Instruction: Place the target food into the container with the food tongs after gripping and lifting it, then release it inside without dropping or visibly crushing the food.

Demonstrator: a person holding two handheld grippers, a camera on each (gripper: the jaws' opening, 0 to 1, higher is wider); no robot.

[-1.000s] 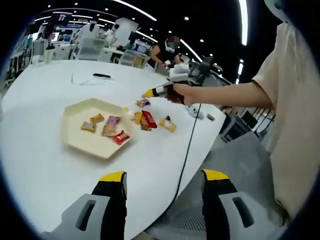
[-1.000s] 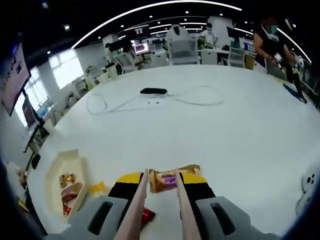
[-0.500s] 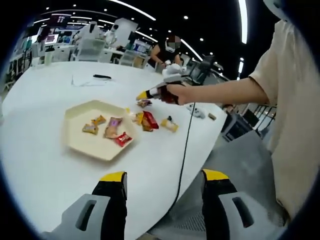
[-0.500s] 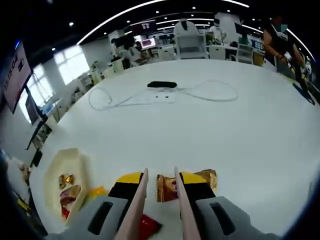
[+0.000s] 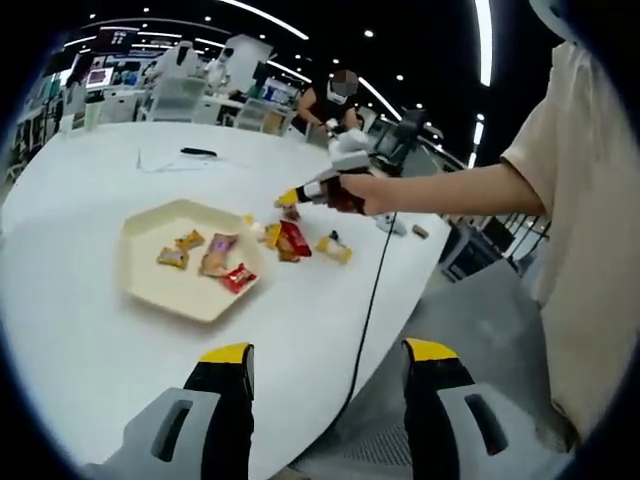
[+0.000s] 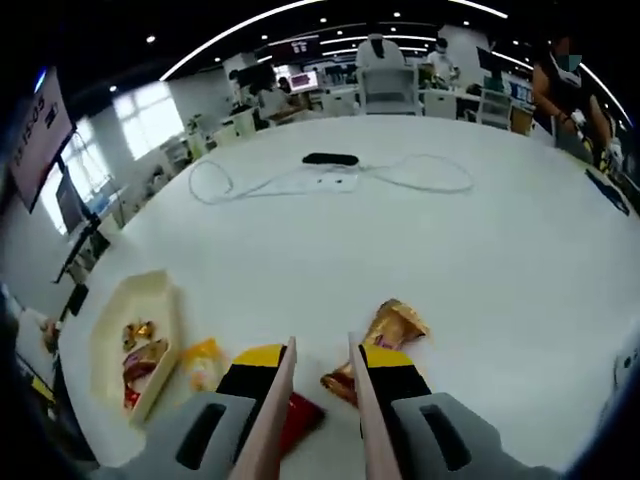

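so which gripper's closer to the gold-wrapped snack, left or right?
Right. The right gripper has its tongs right beside the gold-wrapped snack on the table. The left gripper hangs back off the table edge, well away.

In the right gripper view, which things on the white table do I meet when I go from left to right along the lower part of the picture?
Cream tray with snacks, yellow snack, red snack, the tongs in the right claw, golden snack.

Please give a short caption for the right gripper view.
Tongs between the right gripper jaws reach toward a gold wrapped snack beside the tray.
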